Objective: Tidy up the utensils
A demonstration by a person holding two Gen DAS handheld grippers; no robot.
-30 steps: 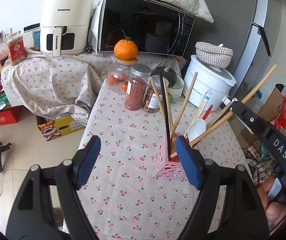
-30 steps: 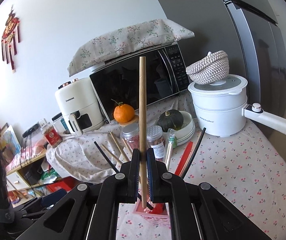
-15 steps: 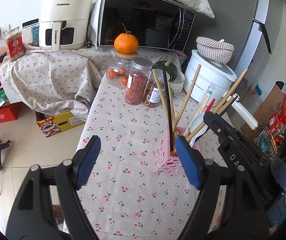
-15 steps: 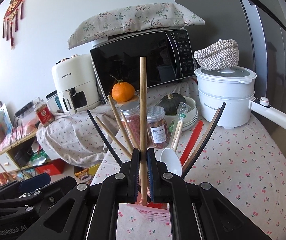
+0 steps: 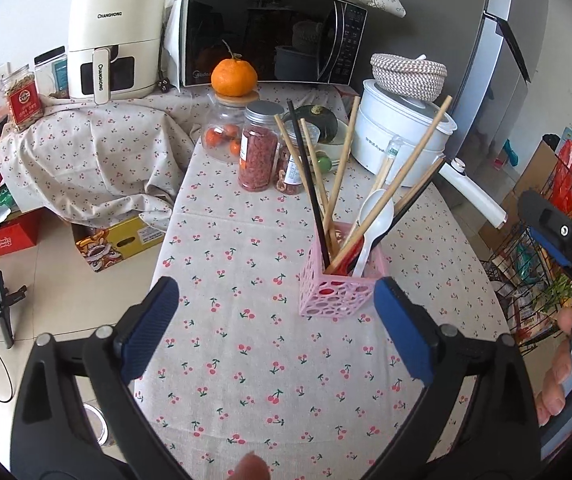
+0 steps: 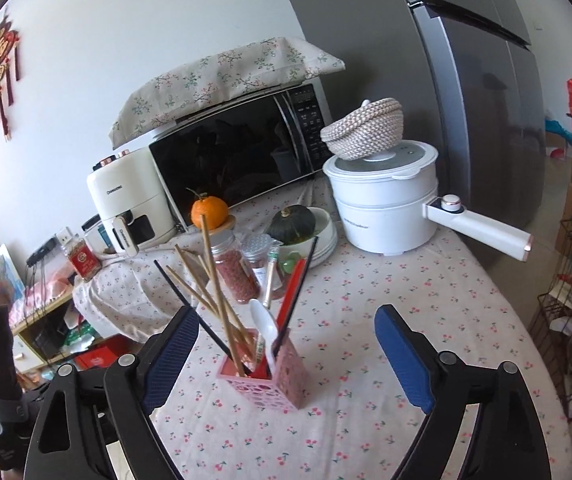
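The pink utensil holder [image 6: 264, 376] is seen on the cherry-print tablecloth [image 6: 426, 304], at about 6 o'clock from the white cooker [image 6: 382, 204]. In it are stood several wooden chopsticks [image 6: 216, 292], a black chopstick [image 5: 310, 184], a red utensil [image 6: 291, 292] and a white spoon [image 5: 372, 216], all leaning outward.

The jaws of the right gripper [image 6: 286, 360] have just been opened and are spread wide, with nothing pinched between them. The left gripper [image 5: 276, 332] has also just been widened and is likewise held empty, the holder lying just beyond its right pad at 1 o'clock.

The chopsticks are judged light, stiff and smooth, so slipping is likely unless each is pinched at mid-shaft. The perforated holder is judged light and easily tipped, and would best be steadied low on its walls.
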